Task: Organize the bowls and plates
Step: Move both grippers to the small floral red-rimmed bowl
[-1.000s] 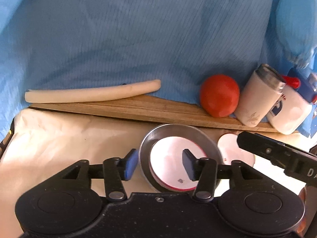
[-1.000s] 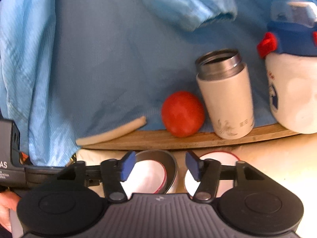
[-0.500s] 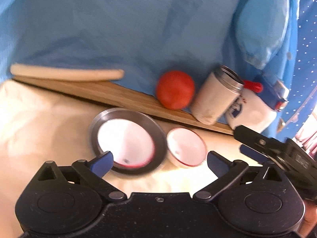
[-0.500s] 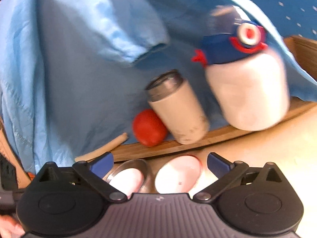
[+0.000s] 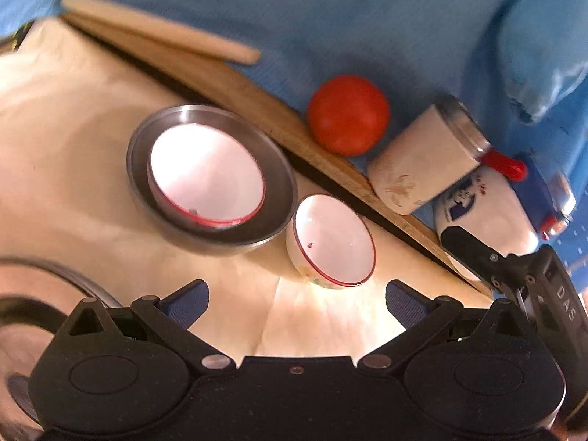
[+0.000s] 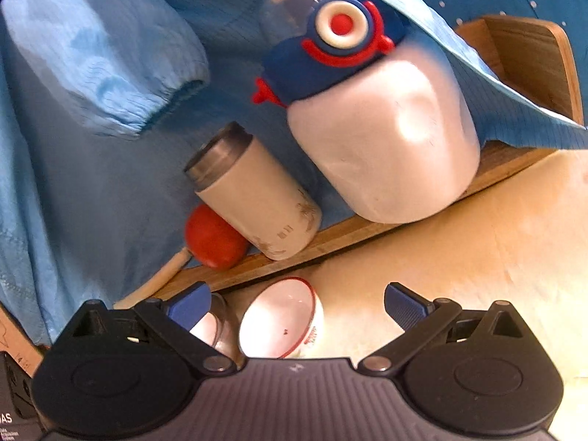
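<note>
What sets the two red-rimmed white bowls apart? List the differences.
The left bowl sits nested inside a metal plate; the right bowl rests directly on the cream tablecloth. The left bowl looks wider than the right bowl. The right bowl shows a printed outer wall; the left bowl's wall is hidden. Both are white inside with a thin red rim, upright and empty.

1. Right gripper (image 6: 297, 303): jaws spread wide, nothing between the pads.
2. White red-rimmed bowl (image 6: 281, 325): on the cream tabletop (image 6: 459, 242), just ahead of the gripper.
3. Metal dish (image 6: 220, 321): beside the bowl, partly hidden by the left finger.
4. Wooden ledge (image 6: 330, 239): carries a red ball (image 6: 213, 242), a white tumbler (image 6: 257, 198) and a large white bottle with blue cap (image 6: 382, 147).
5. Blue cloth (image 6: 92, 147): backdrop.
</note>
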### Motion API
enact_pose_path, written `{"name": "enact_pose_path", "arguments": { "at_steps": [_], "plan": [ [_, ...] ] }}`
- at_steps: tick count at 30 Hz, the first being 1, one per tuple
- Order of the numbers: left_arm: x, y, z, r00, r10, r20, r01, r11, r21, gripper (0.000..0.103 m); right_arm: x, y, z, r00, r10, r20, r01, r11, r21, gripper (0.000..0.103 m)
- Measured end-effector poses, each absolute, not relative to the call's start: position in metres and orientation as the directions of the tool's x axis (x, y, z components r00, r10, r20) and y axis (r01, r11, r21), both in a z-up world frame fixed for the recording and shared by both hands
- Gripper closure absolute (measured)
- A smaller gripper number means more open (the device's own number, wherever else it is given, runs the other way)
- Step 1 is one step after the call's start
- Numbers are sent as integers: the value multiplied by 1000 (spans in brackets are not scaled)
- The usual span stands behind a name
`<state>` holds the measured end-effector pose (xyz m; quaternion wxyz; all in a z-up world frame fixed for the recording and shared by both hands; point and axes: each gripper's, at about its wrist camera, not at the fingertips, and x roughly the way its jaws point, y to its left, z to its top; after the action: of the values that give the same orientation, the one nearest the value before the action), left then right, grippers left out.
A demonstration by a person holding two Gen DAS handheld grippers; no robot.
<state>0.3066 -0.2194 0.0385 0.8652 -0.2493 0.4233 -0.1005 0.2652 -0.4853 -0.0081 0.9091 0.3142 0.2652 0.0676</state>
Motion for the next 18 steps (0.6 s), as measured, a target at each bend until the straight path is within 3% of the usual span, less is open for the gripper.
{"name": "enact_pose_path", "arguments": {
  "at_steps": [7, 11, 18],
  "plan": [
    [310, -233, 26, 660, -320, -679, -131, 841, -524, 1, 275, -494, -20, 837, 273, -475, 103, 773, 626, 1],
    [311, -235, 26, 688, -286, -667, -171, 829, -532, 1, 276, -498, -23, 830, 261, -493, 127, 772, 623, 7],
    [298, -246, 32, 695, -329, -639, -117, 825, -553, 4, 278, -503, -28, 829, 255, -497, 146, 760, 633, 9]
  ]
}}
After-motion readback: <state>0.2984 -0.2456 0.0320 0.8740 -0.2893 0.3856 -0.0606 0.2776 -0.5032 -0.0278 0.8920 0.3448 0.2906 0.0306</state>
